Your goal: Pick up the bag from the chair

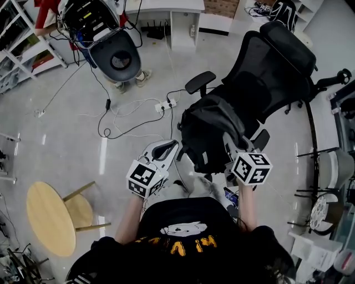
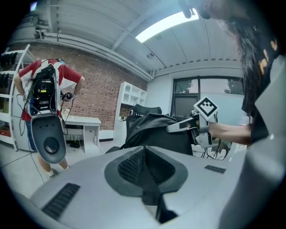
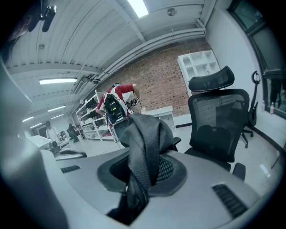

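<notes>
The black bag (image 1: pixel 208 133) hangs in front of the black mesh office chair (image 1: pixel 266 72), just before its seat. My right gripper (image 1: pixel 232 143) is shut on a fold of the bag's black strap (image 3: pixel 144 152), which stands up between its jaws. The chair's seat (image 3: pixel 214 154) looks bare in the right gripper view. My left gripper (image 1: pixel 164 151) is at the bag's left side, shut and holding nothing. In the left gripper view the bag (image 2: pixel 154 129) lies straight ahead, with the right gripper (image 2: pixel 184 125) against its far side.
A person in red with gear on the back (image 1: pixel 94 25) stands at the far left. Cables and a power strip (image 1: pixel 166 104) lie on the floor left of the chair. A round wooden stool (image 1: pixel 50 216) is at the lower left, and a white desk (image 1: pixel 172 16) at the back.
</notes>
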Demonstrator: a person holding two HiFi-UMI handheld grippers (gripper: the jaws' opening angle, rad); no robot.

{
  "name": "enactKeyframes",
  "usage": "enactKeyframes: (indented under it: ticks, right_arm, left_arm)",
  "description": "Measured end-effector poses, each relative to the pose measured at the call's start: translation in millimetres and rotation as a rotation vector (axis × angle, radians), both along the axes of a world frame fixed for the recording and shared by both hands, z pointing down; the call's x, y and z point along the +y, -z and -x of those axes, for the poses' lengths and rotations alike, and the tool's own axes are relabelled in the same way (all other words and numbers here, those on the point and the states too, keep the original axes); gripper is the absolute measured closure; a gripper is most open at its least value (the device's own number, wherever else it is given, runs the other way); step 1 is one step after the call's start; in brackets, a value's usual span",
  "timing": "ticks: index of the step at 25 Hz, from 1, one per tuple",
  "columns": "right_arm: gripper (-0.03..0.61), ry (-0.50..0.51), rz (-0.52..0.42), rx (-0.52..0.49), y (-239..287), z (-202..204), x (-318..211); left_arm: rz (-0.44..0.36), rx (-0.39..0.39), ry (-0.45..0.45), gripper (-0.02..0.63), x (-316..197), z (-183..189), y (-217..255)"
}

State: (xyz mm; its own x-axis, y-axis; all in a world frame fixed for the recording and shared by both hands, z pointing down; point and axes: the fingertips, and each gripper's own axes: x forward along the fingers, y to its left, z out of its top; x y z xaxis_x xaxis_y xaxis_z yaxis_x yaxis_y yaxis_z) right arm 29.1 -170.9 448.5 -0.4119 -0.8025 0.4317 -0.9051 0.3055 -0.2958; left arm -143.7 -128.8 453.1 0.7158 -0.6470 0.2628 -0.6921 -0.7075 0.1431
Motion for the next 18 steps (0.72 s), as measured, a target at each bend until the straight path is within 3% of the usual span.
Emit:
enactKeyframes:
  ticks: [18]
  right_arm:
    - [0.517, -0.059, 0.020, 0.042, -3.5, -64.0, 105.5]
  left_arm:
    - [-0.010, -0.005, -0.138, 0.592, 64.2, -84.1, 1.7]
